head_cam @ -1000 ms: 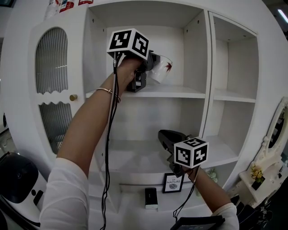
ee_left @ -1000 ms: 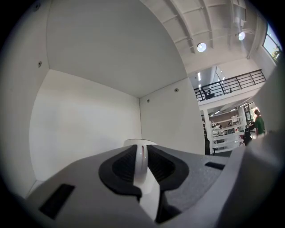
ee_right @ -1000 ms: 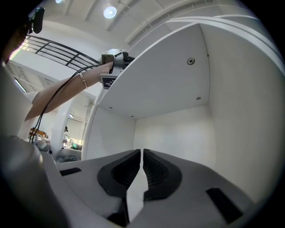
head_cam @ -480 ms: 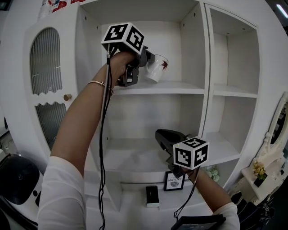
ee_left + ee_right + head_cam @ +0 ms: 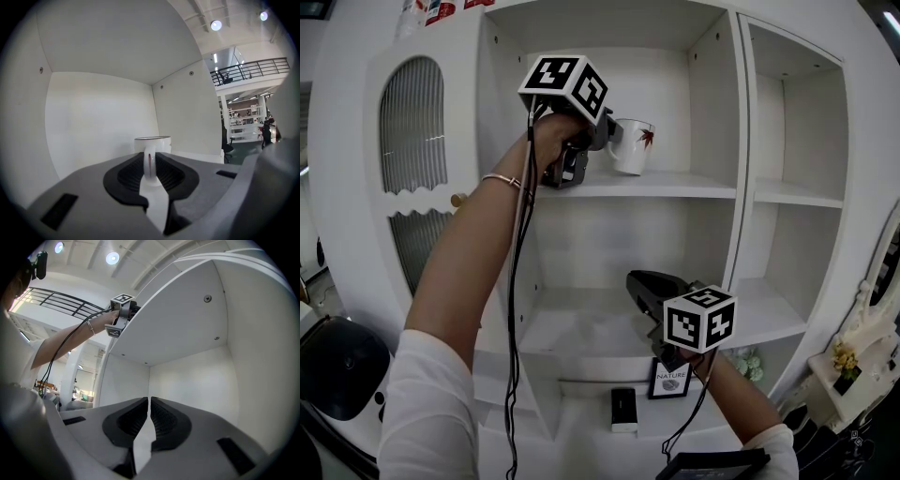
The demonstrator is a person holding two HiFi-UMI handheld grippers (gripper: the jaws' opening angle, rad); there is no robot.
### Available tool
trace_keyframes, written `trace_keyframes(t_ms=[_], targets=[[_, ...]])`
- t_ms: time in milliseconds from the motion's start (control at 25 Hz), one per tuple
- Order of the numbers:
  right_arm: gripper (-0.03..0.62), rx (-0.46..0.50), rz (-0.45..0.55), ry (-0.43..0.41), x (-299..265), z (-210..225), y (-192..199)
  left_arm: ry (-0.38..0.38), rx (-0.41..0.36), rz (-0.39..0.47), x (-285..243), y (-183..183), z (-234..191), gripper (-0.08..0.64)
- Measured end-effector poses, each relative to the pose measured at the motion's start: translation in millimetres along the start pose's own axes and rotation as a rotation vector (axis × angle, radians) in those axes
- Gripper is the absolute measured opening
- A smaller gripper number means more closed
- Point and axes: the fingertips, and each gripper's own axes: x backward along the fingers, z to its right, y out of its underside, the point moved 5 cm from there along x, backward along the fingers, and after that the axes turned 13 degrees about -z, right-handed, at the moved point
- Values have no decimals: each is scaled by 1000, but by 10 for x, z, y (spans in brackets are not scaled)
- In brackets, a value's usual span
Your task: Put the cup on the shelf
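A white cup (image 5: pixel 633 146) with a red leaf print stands upright, its base down at the upper shelf board (image 5: pixel 694 187) of the white cabinet. My left gripper (image 5: pixel 607 137) is shut on the cup's handle from the left. In the left gripper view the handle (image 5: pixel 149 161) sits pinched between the dark pads, and the cup's body (image 5: pixel 153 142) rises just beyond them. Lower down, my right gripper (image 5: pixel 639 281) is shut with nothing in it, pointing into the middle compartment. In its own view the right gripper (image 5: pixel 149 403) shows both pads pressed together.
A cabinet door with ribbed glass (image 5: pixel 411 122) stands left of the open compartment. A narrower shelf column (image 5: pixel 797 197) is at the right. Below are a small framed picture (image 5: pixel 672 380) and a black box (image 5: pixel 623 410). A black round appliance (image 5: pixel 337 370) sits at lower left.
The cup hung tilted in the left gripper before; now it is upright at the shelf board, a little further right. The right gripper has stayed in place.
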Motion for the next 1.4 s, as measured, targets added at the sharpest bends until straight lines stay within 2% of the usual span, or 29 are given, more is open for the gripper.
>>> trace_keyframes(t_ms=[360,560,720,1000,1280,1400], targets=[[38,-5,-1,20,54,-58,9,-47,-40,4,65,91,-35,81],[38,-1,3,16,106,-103,-30,-72,-55,-31,83,131,-18,85],[38,-10,4,12,134,-147,-39,-71,-56,-23,101,146,1,91],[38,-13,11,27,235,-214,-51,-83,-26,79,295,122,38,112],[38,-16,22,43,353,-324,-12,-156,-17,149,509,200,137,112],[38,-18,17,51,378,-385,55,-180,-21,206,667,242,211,112]])
